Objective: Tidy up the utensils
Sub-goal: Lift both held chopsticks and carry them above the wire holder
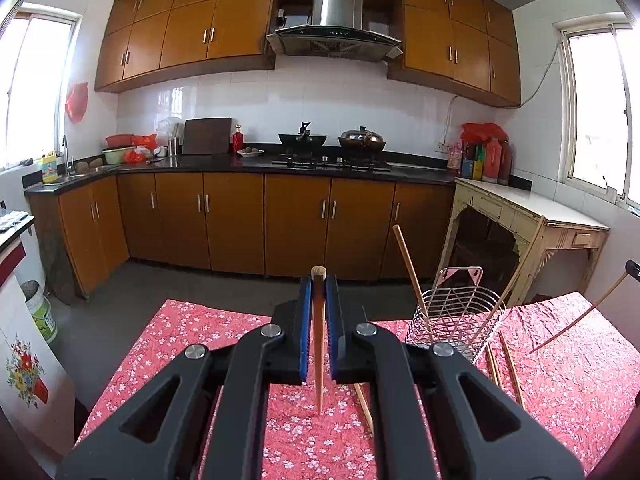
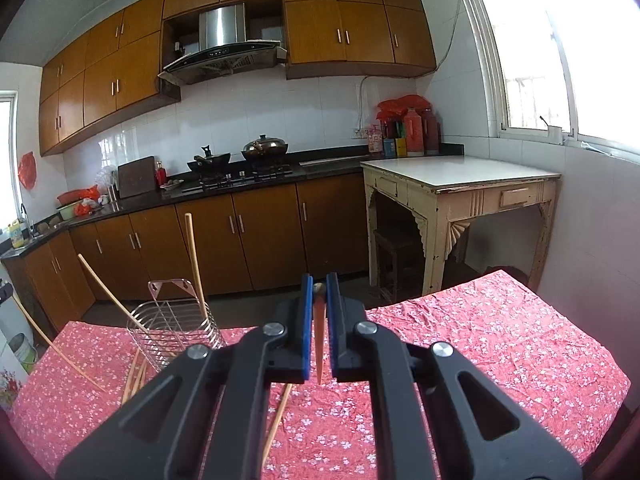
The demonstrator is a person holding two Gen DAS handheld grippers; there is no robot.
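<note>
The left gripper (image 1: 319,286) pinches one wooden chopstick (image 1: 319,344) above the floral tablecloth (image 1: 192,344); the right gripper (image 2: 319,286) clamps another chopstick (image 2: 319,344) (both point downward). The wire utensil holder (image 1: 456,320) stands between them.

Both claws look alike: the left claw (image 1: 319,284) and right claw (image 2: 319,282) have matte black linkage arms, round silver screws, blue ribbed pads

The wire holder's (image 1: 454,320) base hides behind the left gripper (image 1: 319,284); the bottle labels (image 1: 476,160) are unreadable.
</note>
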